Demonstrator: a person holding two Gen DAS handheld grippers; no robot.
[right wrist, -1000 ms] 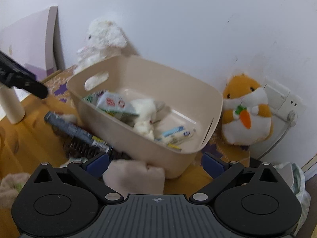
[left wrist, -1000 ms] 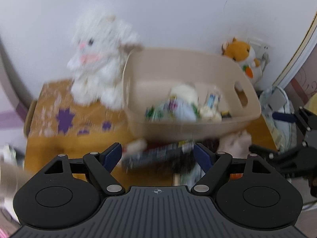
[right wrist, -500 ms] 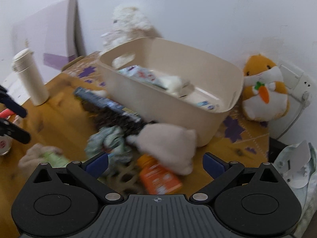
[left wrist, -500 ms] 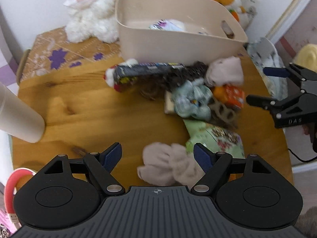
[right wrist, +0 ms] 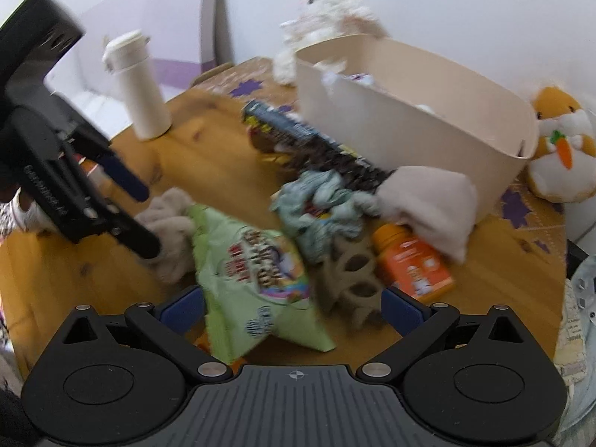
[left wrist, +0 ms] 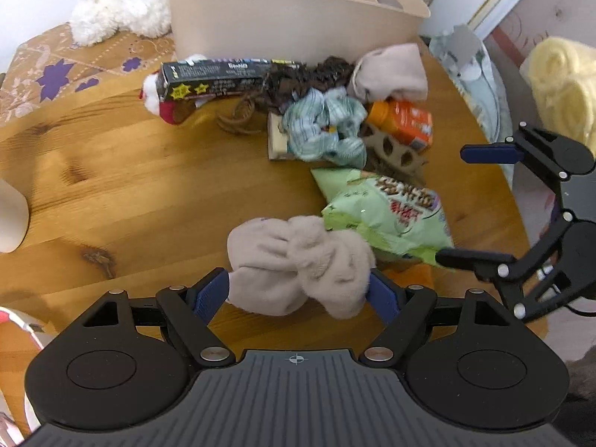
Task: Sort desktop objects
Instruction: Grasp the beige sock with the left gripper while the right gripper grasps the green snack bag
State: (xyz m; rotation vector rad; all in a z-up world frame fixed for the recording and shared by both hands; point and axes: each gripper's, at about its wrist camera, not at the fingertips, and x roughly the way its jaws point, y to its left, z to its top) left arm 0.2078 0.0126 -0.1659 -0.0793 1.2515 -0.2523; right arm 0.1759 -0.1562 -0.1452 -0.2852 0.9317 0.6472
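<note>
The left gripper [left wrist: 298, 290], jaws spread wide, straddles a crumpled beige fleece cloth [left wrist: 298, 260] on the round wooden table [left wrist: 130, 186]. At the cloth's 2 o'clock lies a pale green snack bag [left wrist: 387, 212], between the right gripper's [right wrist: 290, 307] spread jaws. The beige plastic bin [left wrist: 290, 26] stands at 12 o'clock.

The left wrist view looks steeply down from close above the wooden table [left wrist: 111, 171], facing the far beige bin [left wrist: 290, 26]. The right wrist view sits lower, facing left-far. Both share the green snack bag [left wrist: 387, 212] [right wrist: 246, 272].
</note>
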